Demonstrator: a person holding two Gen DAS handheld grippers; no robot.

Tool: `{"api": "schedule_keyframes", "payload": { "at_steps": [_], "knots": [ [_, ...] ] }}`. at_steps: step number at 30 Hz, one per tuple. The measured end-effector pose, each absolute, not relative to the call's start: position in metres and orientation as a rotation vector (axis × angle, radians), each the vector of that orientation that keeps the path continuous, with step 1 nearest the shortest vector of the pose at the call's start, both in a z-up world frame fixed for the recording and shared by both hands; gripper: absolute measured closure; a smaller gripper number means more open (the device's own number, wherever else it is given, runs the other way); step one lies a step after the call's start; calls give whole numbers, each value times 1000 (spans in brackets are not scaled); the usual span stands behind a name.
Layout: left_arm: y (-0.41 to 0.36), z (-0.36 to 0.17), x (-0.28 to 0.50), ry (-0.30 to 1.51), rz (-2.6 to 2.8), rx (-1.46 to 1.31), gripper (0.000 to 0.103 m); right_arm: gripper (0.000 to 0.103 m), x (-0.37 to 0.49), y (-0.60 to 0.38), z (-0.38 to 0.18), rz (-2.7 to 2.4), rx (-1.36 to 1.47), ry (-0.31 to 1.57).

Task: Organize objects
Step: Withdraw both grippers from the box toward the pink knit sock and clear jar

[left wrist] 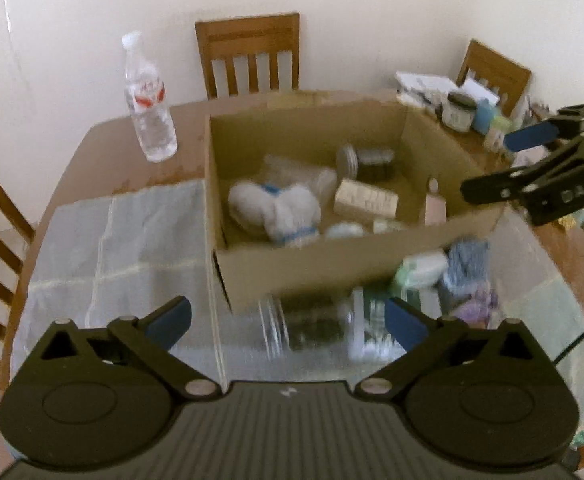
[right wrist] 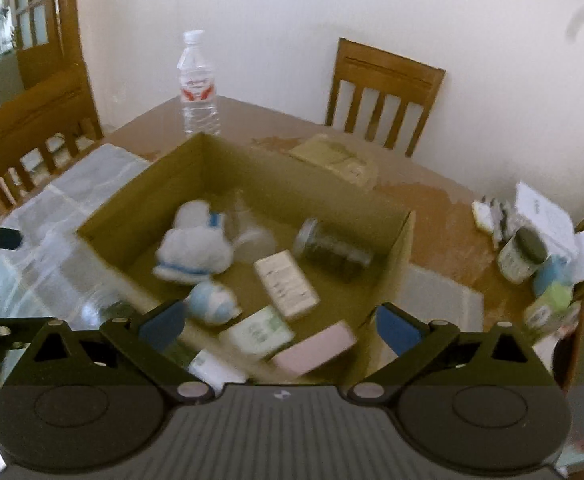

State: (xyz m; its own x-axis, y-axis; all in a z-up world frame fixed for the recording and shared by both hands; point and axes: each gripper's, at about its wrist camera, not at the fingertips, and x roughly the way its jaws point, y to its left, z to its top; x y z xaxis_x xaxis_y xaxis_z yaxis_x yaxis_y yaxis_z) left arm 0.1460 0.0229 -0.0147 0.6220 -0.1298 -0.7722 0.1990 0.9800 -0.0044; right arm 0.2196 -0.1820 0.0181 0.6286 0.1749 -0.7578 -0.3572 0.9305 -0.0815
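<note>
An open cardboard box (left wrist: 331, 268) stands on the table. In it lie a white plush toy (left wrist: 276, 208), a dark-filled jar (left wrist: 367, 160), a beige carton (left wrist: 365, 198) and a pink bottle (left wrist: 433, 204). My left gripper (left wrist: 288, 322) is open in front of the box, over a clear jar (left wrist: 307, 326) that lies on its side, not touching it. Beside that jar sit a green-white pack (left wrist: 421, 268) and a blue knit cloth (left wrist: 465, 264). My right gripper (right wrist: 280, 322) is open above the box's near corner, over a pink carton (right wrist: 315, 346) and a green-white pack (right wrist: 258, 332), holding nothing.
A water bottle (left wrist: 148, 100) stands upright behind the box's left corner. Clear plastic sheeting (left wrist: 112, 248) covers the near tabletop. Jars and papers (right wrist: 523, 256) crowd the table's right end. Wooden chairs (left wrist: 248, 56) line the far side and the left.
</note>
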Motion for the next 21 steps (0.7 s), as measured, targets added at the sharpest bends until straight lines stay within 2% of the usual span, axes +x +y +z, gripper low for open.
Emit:
{"api": "schedule_keyframes", "payload": {
  "at_steps": [11, 21],
  "knots": [
    [26, -41, 112, 888, -142, 118, 1, 0, 158, -180, -40, 225, -103, 968],
    [24, -58, 100, 899, -188, 105, 1, 0, 149, -170, -97, 144, 12, 1135]
  ]
}}
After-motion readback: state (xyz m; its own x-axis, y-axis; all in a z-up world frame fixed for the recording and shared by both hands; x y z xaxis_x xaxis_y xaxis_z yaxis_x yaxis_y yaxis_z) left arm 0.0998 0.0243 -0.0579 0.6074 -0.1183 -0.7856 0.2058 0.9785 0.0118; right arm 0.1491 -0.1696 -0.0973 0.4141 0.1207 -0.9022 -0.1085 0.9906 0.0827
